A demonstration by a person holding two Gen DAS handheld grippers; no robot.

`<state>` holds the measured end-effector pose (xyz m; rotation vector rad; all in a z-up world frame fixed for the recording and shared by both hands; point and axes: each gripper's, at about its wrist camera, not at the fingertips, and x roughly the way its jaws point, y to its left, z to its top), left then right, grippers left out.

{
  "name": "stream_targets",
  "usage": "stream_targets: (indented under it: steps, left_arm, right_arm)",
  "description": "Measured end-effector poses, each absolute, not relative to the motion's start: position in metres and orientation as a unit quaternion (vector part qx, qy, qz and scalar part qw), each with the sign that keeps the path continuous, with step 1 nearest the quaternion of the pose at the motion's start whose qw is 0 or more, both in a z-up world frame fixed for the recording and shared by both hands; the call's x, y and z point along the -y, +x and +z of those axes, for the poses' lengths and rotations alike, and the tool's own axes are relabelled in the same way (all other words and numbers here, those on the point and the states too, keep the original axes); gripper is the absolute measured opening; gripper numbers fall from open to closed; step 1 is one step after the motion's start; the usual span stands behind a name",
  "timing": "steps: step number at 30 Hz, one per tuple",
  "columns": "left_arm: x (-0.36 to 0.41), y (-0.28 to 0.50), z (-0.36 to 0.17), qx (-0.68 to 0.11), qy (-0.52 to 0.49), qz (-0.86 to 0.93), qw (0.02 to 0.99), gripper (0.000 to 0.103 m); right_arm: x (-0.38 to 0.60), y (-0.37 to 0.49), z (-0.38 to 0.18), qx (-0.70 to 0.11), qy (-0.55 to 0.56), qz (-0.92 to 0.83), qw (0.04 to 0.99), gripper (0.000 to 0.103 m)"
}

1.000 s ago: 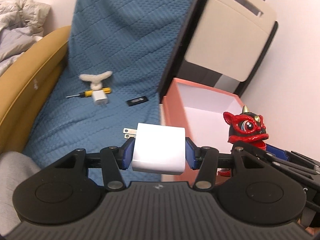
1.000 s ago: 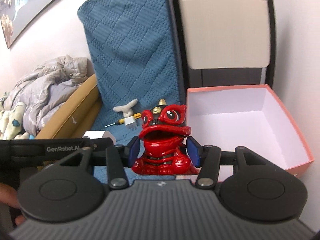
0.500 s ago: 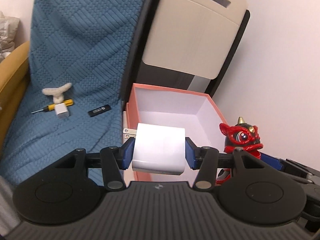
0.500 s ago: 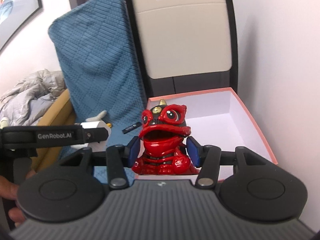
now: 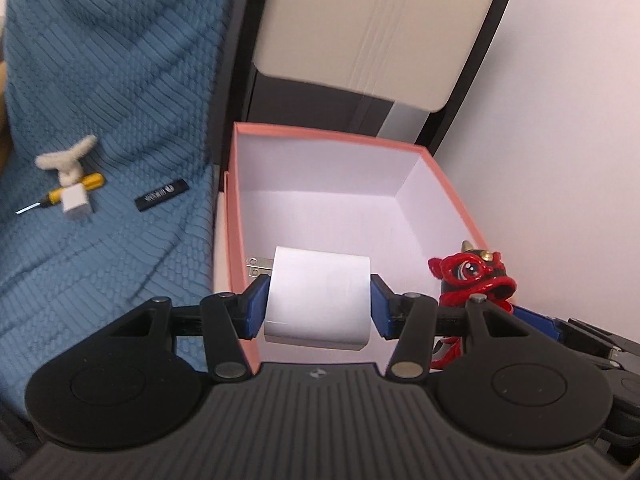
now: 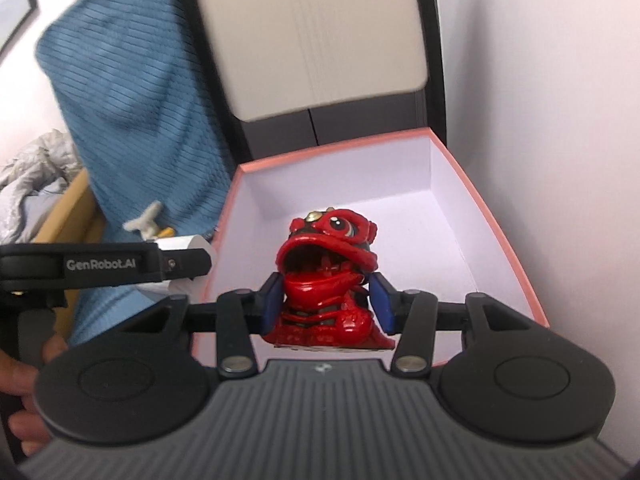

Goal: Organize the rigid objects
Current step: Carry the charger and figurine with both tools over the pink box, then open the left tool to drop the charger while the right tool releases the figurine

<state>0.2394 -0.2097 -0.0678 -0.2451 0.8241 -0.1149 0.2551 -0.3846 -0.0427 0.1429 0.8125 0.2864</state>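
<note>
Step in hand, as judged from here: lower both held items into the pink box (image 5: 448,184) and release only once each is clear of its walls. From the left wrist view, loose items lie on the blue blanket (image 5: 120,80) at 9 o'clock: a yellow screwdriver (image 5: 60,196), a small white adapter (image 5: 76,205) and a black stick (image 5: 161,195). The left gripper (image 5: 318,302), jaws at a moderate gap, clamps the white charger (image 5: 318,300) over the box's near-left corner; keep its prongs off the rim. The right gripper (image 6: 326,304), whose jaws have just been closing, grips the red lion figurine (image 6: 328,276), which leans to the left over the box interior at 12 o'clock; set it down level before release.
</note>
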Motion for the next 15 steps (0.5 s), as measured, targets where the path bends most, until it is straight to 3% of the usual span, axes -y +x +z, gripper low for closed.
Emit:
stream_targets:
  steps: [15]
  left_arm:
    - [0.242,0.325,-0.134,-0.459,-0.104,-0.06,0.88,0.058]
  right_arm:
    - [0.4,0.329,-0.128,-0.472,0.061,0.135,0.869,0.05]
